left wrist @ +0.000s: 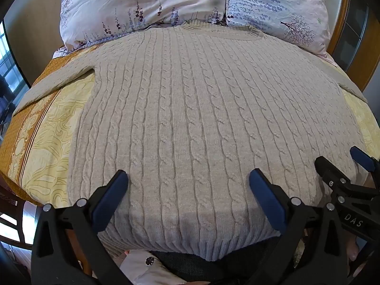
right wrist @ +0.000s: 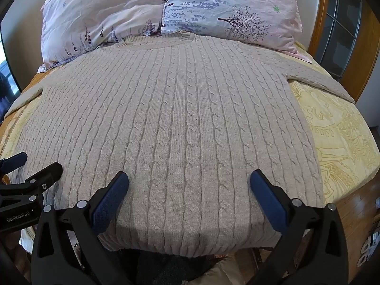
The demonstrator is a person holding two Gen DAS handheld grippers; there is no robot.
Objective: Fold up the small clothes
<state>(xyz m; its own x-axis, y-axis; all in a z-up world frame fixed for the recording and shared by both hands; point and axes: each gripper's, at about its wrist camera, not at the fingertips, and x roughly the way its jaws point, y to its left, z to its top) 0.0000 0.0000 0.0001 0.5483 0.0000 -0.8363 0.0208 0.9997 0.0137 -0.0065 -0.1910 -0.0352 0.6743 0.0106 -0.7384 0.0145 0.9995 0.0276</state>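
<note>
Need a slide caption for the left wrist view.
Open left tongs above a flat cable-knit sweater on the bed.

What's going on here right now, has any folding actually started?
Not yet. A beige cable-knit sweater lies spread flat on the bed, neckline toward the floral pillows, both sleeves stretched out sideways. A person holds the left hand-held gripper and the right hand-held gripper over the sweater's bottom hem, side by side. Both stand wide open with nothing pinched between the pads. No fold shows in the sweater.
</note>
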